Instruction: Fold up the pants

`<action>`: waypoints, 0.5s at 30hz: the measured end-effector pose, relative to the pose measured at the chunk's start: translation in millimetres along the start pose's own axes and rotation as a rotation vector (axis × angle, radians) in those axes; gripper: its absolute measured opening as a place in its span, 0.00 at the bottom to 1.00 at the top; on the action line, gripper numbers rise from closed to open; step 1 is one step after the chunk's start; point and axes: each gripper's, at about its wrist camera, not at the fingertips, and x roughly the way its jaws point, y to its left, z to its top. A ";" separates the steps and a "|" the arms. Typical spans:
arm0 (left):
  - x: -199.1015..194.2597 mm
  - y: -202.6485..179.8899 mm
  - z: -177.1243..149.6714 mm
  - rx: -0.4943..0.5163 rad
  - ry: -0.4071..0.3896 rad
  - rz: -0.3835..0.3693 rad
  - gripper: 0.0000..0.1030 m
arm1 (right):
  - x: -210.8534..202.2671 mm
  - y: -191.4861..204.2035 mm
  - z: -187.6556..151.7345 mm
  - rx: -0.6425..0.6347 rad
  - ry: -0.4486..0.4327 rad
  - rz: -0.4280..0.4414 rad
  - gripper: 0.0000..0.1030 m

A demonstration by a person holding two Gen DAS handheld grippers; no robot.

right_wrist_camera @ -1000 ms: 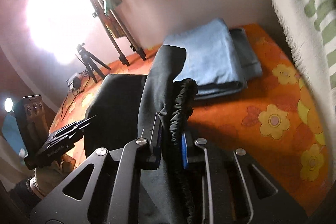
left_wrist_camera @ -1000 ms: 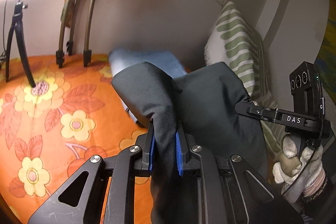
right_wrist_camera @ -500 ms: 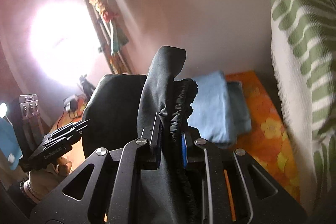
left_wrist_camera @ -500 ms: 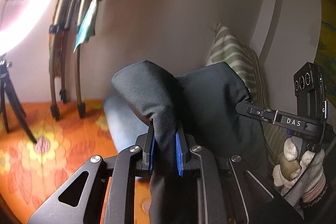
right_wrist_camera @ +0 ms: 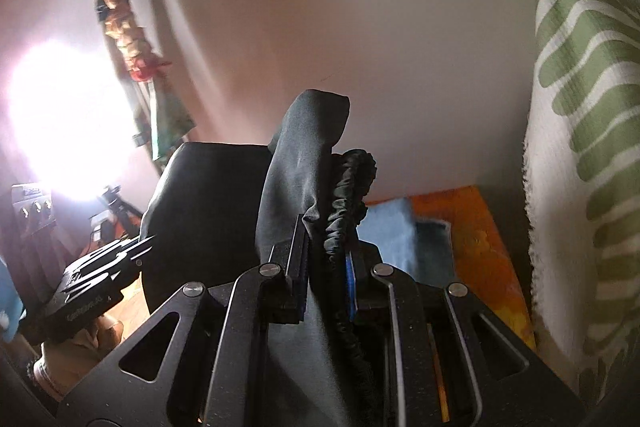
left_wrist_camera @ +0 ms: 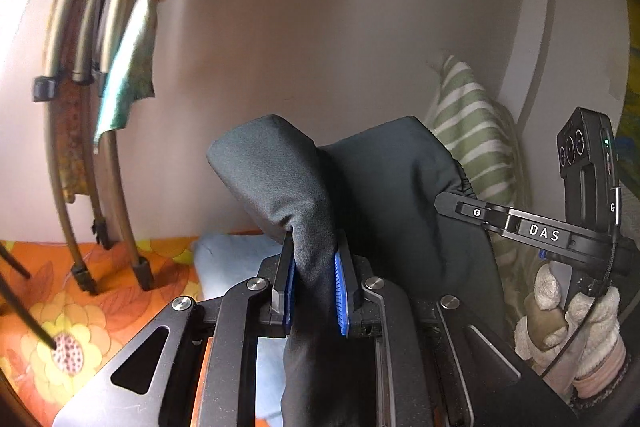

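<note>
Above the bed, both claws [left_wrist_camera: 314, 291] [right_wrist_camera: 326, 283] pinch dark pants [left_wrist_camera: 384, 195].

pants [left_wrist_camera: 392, 195] lower part: cut off by frame edge | folded blue cloth [left_wrist_camera: 228, 263]: mostly hidden

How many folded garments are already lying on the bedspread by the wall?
2: a light blue one on top and a darker grey-blue one under it, stacked by the wall on the orange floral bedspread. The held black pants may hide others.
</note>
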 end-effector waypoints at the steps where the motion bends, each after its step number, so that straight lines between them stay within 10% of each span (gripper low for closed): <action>1: 8.2 2.1 0.2 0.004 0.007 0.008 0.14 | 8.6 -2.1 2.5 -0.001 0.006 -0.003 0.14; 15: 79.3 42.0 -22.4 -0.020 0.090 0.103 0.13 | 104.4 -44.8 -12.0 0.038 0.114 -0.075 0.14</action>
